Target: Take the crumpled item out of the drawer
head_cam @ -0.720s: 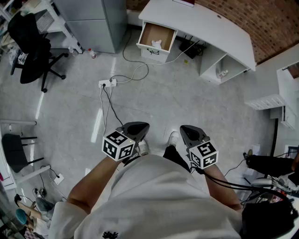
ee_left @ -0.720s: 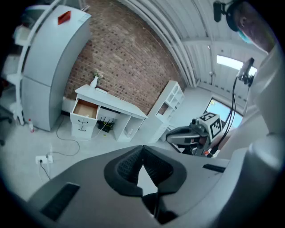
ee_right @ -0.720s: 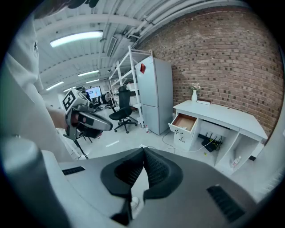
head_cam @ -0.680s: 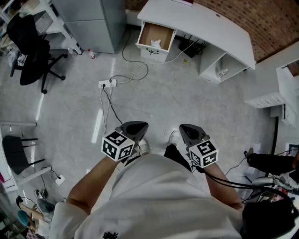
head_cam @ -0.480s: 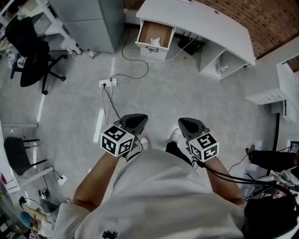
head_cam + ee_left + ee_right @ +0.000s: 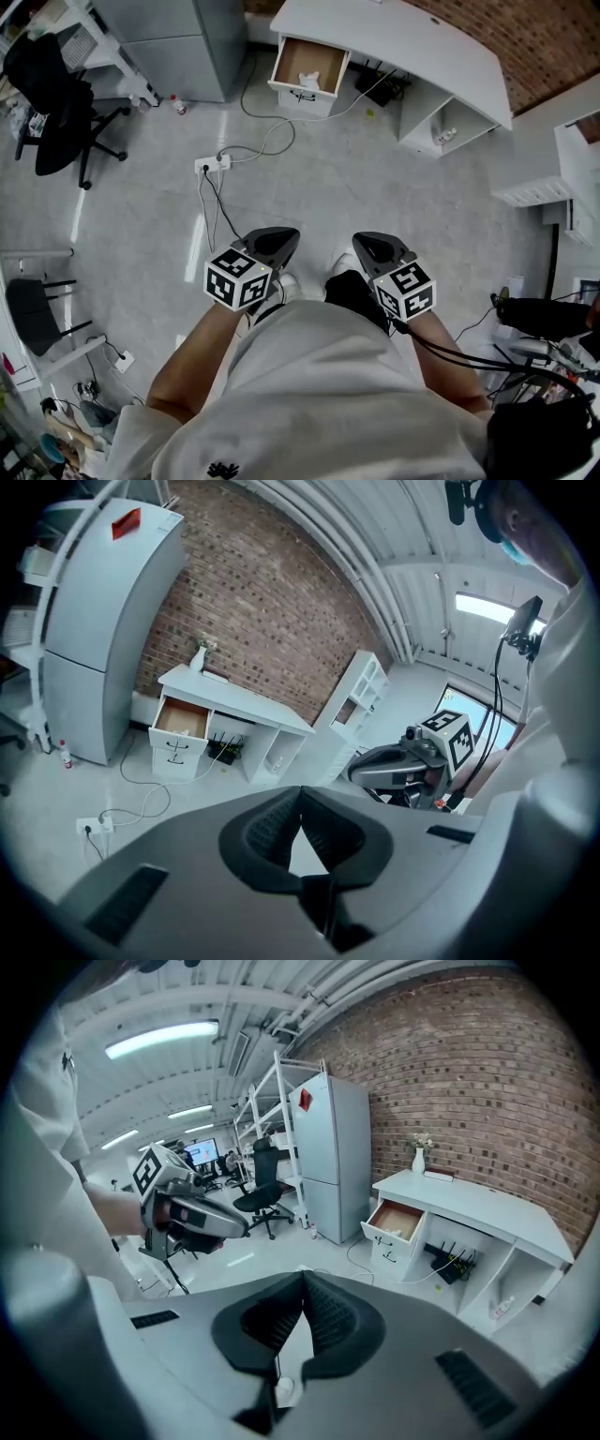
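Note:
The crumpled white item (image 6: pixel 309 81) lies in the open wooden drawer (image 6: pixel 302 58) of the white desk (image 6: pixel 412 42), far across the floor at the top of the head view. My left gripper (image 6: pixel 278 240) and right gripper (image 6: pixel 367 245) are held side by side close to my body, well short of the drawer. Both are shut with nothing between the jaws. The left gripper view shows the drawer (image 6: pixel 181 720) in the distance, beyond its shut jaws. In the right gripper view the drawer (image 6: pixel 397 1219) is just as far away.
A grey fridge (image 6: pixel 178 37) stands left of the desk. A power strip (image 6: pixel 212 165) and its white cable (image 6: pixel 267 141) lie on the floor between me and the drawer. A black office chair (image 6: pixel 52 89) is at the left. White shelves (image 6: pixel 553 197) stand at the right.
The desk and drawer have slid slightly up and left in the head view. Both grippers stay shut and nearly in place before my body.

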{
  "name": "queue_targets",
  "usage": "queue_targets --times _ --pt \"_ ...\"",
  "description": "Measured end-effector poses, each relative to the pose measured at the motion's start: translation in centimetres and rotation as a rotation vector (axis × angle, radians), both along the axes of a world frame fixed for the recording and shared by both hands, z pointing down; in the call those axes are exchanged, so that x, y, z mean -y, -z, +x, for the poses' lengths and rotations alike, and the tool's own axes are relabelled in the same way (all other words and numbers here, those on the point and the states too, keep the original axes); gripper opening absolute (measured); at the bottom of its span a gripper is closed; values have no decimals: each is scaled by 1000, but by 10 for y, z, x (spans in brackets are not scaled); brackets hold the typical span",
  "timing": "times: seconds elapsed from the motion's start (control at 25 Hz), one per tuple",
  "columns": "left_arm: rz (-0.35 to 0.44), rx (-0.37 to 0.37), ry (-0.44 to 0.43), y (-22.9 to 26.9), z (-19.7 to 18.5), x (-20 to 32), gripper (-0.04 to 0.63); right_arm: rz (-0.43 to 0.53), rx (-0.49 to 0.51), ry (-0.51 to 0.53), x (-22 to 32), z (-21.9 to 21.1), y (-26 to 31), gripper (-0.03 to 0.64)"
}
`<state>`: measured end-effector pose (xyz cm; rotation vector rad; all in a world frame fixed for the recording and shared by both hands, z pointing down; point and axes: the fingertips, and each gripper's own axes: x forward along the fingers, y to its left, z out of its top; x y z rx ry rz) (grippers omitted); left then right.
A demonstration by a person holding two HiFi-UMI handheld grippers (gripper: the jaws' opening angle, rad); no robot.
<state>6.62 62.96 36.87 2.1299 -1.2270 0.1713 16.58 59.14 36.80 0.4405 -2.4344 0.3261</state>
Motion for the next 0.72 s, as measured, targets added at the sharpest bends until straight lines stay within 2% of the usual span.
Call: queue_targets --times 0.16,0.32,0.44,0.72 --pt "-35 -21 13 -15 1 23 25 -25 -8 -15 23 9 -6 29" --pt "-59 -6 3 -24 -6 66 25 -7 -21 -36 75 6 -11 32" --pt "-83 24 19 -27 -21 112 26 -23 -1 -21 127 -8 -15 83" --pt "-148 124 56 -32 -21 238 26 -44 62 18 253 -6 -7 98"
